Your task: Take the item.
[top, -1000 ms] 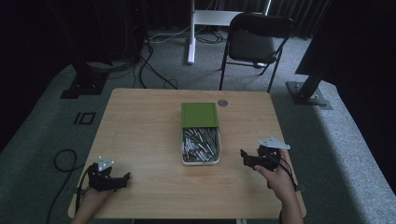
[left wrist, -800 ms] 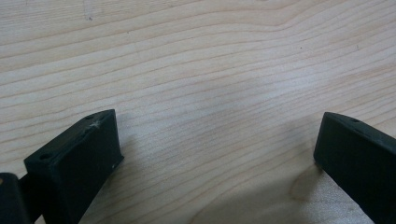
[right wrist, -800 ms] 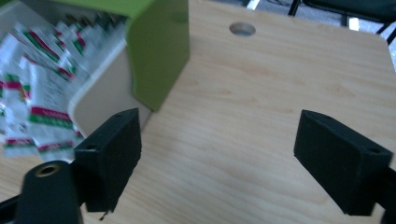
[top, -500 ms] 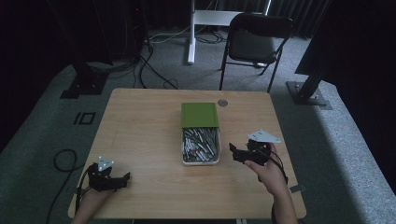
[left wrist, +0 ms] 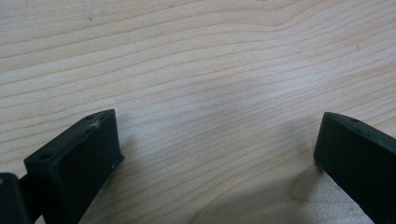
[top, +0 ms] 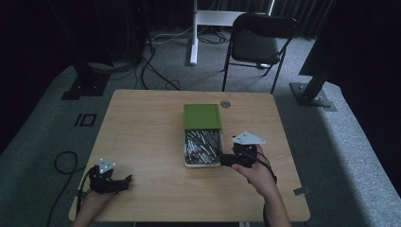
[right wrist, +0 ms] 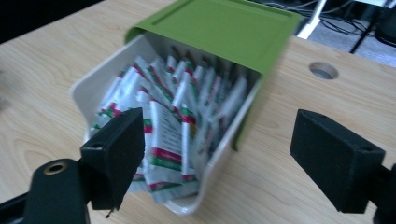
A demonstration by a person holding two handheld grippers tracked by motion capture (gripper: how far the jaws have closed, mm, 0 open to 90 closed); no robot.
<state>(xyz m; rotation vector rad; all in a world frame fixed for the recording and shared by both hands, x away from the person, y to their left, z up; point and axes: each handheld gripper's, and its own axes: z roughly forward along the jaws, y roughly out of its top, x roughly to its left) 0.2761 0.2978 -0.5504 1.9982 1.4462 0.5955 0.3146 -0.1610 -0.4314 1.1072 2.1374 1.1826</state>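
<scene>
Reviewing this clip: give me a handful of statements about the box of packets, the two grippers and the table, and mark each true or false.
1. The white tray holds white packets with red and green print. True.
2. The flat green lid covers the whole tray. False: it sits over the far part, and the packets at the near end lie exposed.
3. The right gripper is at the tray's near right corner, jaws apart with nothing between them. True; they have just been closing slightly.
4. The left gripper grips a packet. False: its jaws stand open over bare light wooden table.
5. A round hole lies in the tabletop beyond the lid. True.
</scene>
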